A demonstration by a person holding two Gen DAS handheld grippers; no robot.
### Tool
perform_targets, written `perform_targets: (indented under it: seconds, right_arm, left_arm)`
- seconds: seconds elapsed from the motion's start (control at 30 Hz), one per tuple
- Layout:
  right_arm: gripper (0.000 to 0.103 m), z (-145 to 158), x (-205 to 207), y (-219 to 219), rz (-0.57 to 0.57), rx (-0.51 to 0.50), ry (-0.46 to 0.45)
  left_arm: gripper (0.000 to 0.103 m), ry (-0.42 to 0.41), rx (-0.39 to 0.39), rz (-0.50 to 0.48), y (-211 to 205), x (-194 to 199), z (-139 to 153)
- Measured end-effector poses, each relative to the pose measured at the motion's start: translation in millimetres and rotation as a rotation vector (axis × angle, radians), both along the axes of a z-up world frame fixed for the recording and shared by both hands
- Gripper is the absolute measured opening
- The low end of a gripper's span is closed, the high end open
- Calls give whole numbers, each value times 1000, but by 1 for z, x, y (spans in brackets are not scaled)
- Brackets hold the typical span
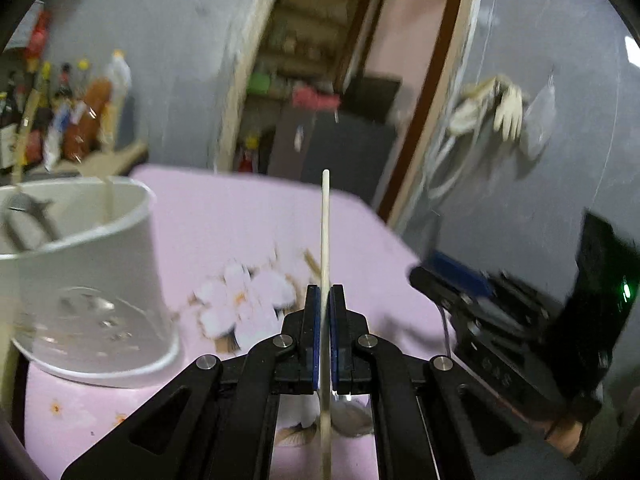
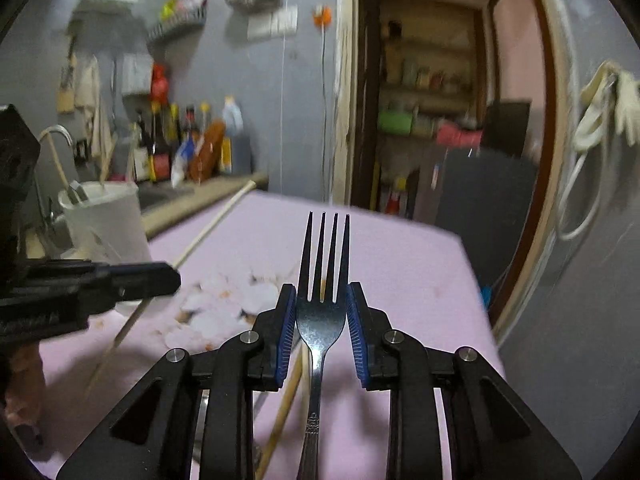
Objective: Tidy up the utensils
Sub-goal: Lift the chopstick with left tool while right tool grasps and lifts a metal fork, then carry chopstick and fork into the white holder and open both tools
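My left gripper is shut on a pale wooden chopstick, which points forward above the pink flowered tablecloth. A white utensil holder stands to its left, with a metal utensil and sticks inside. My right gripper is shut on a steel fork, its blue pads pressing the sides of the head and the tines pointing forward. In the right wrist view the left gripper with its chopstick is at the left, in front of the holder.
Another chopstick lies on the cloth under my right gripper. Bottles crowd a counter behind the holder. The table's far edge faces an open doorway. Gloves hang on the grey wall at the right.
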State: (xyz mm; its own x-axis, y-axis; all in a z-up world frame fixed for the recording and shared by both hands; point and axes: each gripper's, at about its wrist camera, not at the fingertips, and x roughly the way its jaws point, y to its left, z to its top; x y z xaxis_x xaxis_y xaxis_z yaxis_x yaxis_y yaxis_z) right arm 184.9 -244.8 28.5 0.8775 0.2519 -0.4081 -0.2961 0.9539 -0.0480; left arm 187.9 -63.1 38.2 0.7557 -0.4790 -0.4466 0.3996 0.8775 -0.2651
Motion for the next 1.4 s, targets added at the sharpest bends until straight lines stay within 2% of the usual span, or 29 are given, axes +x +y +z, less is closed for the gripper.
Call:
perform_targets:
  seconds: [0.1, 0.17, 0.33, 0.73, 1.03, 1.2, 1.4]
  right_arm:
    - [23, 7, -18, -2, -33, 33, -80]
    - [23, 12, -26, -2, -50, 50, -118]
    - [22, 27, -35, 3, -50, 73, -184]
    - [20, 76, -38, 34, 66, 151, -277]
    - [20, 117, -23, 87, 222, 218, -324]
    - [20, 134, -11, 121, 284, 247, -342]
    - [20, 124, 9, 144, 306, 250, -304]
  left_arm:
    - [2, -64, -48, 55, 9, -14, 1]
    - [2, -99, -39, 78, 8, -18, 0]
    - [2, -200, -90, 120, 17, -31, 12]
    - [2, -320, -150, 213, 76, -38, 60]
    - [2, -377, -203, 319, 145, -14, 91]
    - [2, -391, -247, 385, 187, 5, 98]
    - [2, -375, -279, 462, 212, 23, 84]
